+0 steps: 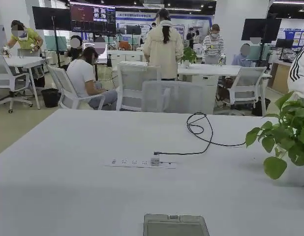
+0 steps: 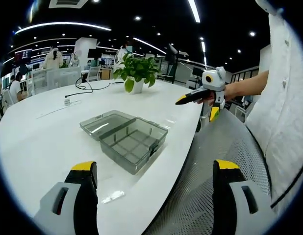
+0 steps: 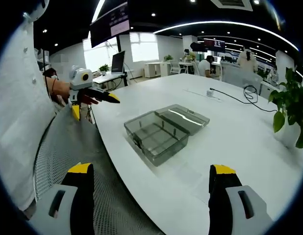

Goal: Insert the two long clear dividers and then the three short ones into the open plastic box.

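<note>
1 box (image 2: 126, 139); 2 hand-held grippers (image 2: 155, 165) (image 3: 151, 169) w/ jaws apart.

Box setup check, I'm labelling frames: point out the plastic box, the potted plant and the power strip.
plastic box (image 2: 134, 143), left gripper view, floor of the open base.
potted plant (image 2: 134, 71), left gripper view, its leaves.
power strip (image 1: 127, 161), head view, white top face.

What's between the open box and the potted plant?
Bare tabletop lies between the open box and the potted plant, seen in the left gripper view.
</note>
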`<state>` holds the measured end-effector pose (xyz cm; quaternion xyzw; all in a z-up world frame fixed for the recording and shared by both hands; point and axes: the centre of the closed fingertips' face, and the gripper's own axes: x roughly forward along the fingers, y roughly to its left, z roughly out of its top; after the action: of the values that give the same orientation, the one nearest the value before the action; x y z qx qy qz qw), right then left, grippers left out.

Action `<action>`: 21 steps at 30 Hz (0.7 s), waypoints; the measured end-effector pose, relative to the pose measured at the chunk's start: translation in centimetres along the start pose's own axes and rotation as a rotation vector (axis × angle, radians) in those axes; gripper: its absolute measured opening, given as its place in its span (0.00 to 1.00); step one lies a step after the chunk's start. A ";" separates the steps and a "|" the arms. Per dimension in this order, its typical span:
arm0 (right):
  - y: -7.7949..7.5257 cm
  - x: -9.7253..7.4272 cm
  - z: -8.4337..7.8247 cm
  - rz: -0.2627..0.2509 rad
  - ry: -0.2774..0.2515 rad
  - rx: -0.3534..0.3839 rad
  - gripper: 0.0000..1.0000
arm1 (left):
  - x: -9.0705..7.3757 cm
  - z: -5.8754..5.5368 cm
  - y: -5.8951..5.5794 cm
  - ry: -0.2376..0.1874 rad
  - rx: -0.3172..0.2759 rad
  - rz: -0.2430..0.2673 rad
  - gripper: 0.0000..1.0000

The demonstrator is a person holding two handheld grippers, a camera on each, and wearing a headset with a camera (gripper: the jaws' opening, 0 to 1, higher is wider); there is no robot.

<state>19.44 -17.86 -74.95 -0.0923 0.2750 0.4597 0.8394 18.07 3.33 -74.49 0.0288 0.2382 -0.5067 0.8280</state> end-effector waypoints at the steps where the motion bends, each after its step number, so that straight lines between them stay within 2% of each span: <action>1: 0.0 0.0 0.0 0.000 0.000 0.000 0.99 | 0.1 0.0 0.0 -0.001 0.000 -0.001 1.00; 11: -0.2 -0.4 -0.1 -0.009 0.005 0.003 0.98 | 0.5 0.1 0.0 0.002 0.006 -0.019 1.00; 21: -0.1 0.0 -0.2 -0.003 0.012 0.009 0.98 | 0.7 0.1 0.1 0.005 -0.003 -0.024 1.00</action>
<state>19.48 -18.02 -75.13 -0.0920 0.2820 0.4566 0.8388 18.49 2.76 -74.77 0.0259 0.2411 -0.5161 0.8215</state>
